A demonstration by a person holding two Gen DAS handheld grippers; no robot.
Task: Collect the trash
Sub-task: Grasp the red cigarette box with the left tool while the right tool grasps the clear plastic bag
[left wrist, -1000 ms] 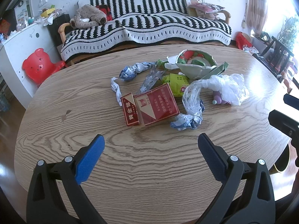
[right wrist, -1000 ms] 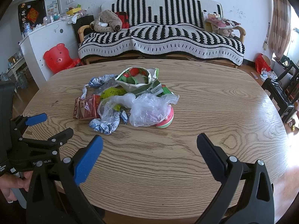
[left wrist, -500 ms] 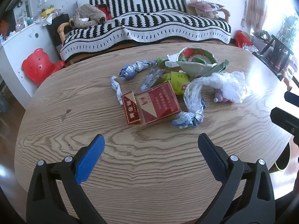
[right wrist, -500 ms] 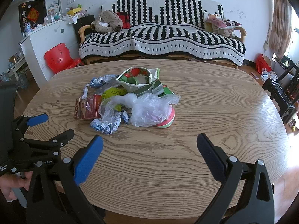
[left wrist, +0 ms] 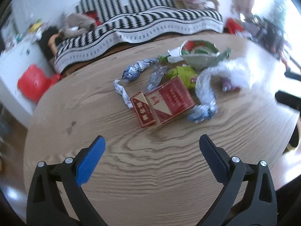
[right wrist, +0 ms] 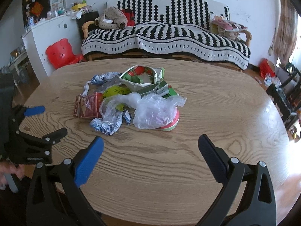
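A heap of trash lies mid-table: two red cigarette boxes point(left wrist: 163, 102) point(right wrist: 88, 105), a clear plastic bag point(right wrist: 154, 109) point(left wrist: 231, 71), crumpled blue-white wrappers point(right wrist: 105, 126) point(left wrist: 203, 112), a yellow-green packet point(right wrist: 116, 92) and a torn paper bowl point(right wrist: 143, 77) point(left wrist: 199, 54). My left gripper point(left wrist: 151, 145) hovers open just short of the red boxes, nothing between its fingers. My right gripper point(right wrist: 150, 143) is open too, near the table's front edge, short of the plastic bag. The left gripper point(right wrist: 45, 120) also shows at the left of the right wrist view.
The oval wooden table point(right wrist: 216, 103) has bare surface right and front of the heap. Behind it stands a sofa with a black-white striped cover point(right wrist: 165, 35). A red bear-shaped stool point(right wrist: 60, 52) and white cabinet point(right wrist: 47, 35) sit at the left; dark chairs point(right wrist: 287, 94) at the right.
My left gripper has swung forward and slightly right toward the red boxes, blurring its view. My right gripper has edged a little closer to the heap. Both stay open.
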